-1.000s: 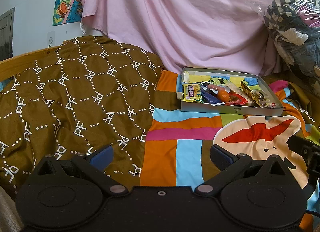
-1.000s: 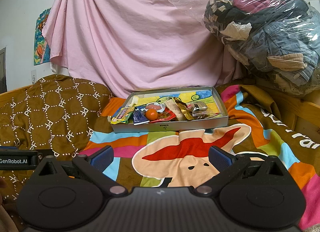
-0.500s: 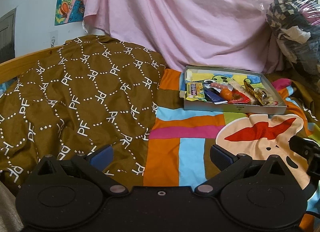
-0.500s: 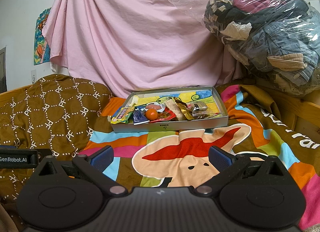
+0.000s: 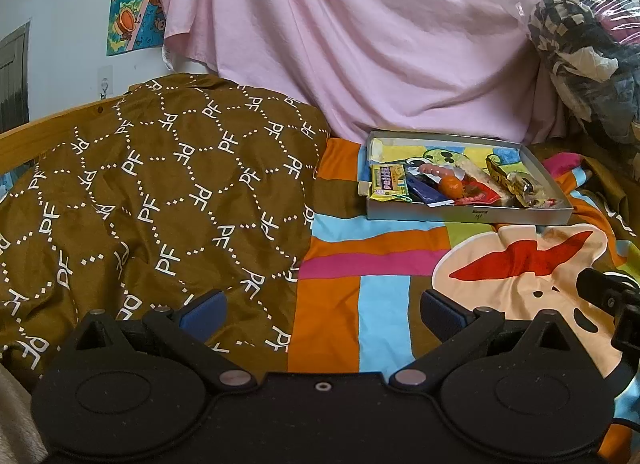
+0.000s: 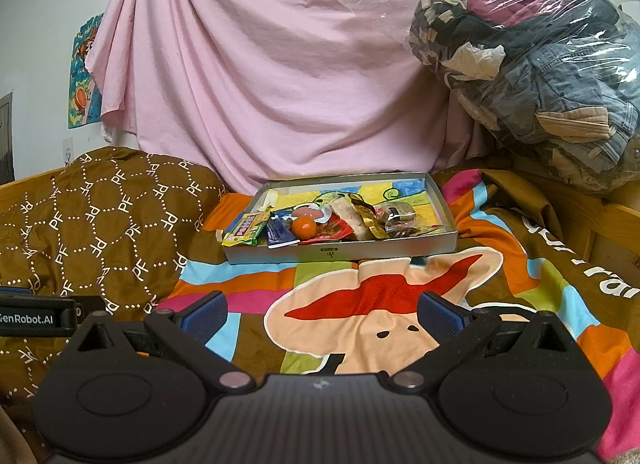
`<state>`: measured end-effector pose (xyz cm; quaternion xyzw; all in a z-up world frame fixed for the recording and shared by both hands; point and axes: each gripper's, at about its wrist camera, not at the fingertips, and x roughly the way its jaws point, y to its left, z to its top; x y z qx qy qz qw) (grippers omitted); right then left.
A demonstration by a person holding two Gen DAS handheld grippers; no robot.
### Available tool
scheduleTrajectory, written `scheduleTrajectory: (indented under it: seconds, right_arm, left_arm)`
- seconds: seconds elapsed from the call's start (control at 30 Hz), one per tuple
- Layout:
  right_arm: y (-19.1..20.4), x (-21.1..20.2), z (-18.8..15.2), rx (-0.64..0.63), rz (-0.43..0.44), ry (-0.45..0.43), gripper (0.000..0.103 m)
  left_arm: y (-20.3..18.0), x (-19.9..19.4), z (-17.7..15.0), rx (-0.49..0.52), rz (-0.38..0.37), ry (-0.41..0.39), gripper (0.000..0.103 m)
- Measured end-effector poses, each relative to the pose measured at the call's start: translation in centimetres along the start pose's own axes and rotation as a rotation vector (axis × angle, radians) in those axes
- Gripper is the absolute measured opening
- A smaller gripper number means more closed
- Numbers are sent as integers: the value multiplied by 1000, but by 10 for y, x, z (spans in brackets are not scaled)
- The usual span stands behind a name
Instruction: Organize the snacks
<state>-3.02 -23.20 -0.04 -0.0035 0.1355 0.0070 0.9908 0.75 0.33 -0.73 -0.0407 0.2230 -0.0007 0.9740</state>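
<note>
A shallow grey tray [image 6: 340, 254] [image 5: 468, 216] lies on the colourful bedspread, well ahead of both grippers. Inside it are several snacks: a yellow-green packet [image 6: 246, 230] [image 5: 388, 182], a blue wrapper [image 6: 280, 234], an orange ball [image 6: 303, 227] [image 5: 451, 186], a red packet [image 6: 334, 231] and gold and clear wrappers [image 6: 394, 218]. My left gripper [image 5: 322, 310] is open above the bedspread with nothing between its blue pads. My right gripper [image 6: 322, 310] is open too, empty, facing the tray.
A brown patterned quilt [image 5: 160, 200] is bunched up on the left. A pink sheet [image 6: 280, 84] hangs behind the tray. A clear bag of clothes [image 6: 540, 64] sits at the right on the wooden bed frame [image 6: 612, 224].
The left wrist view has shifted slightly right and back, so the tray sits a little farther right. The right gripper has stayed still. Both jaws remain open.
</note>
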Motion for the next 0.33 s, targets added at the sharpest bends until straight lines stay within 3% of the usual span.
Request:
scheduleTrajectory:
  seconds: [0.33]
  right_arm:
    - [0, 1, -1, -3, 1, 2, 103]
  left_arm:
    - [0, 1, 0, 6, 3, 9, 102]
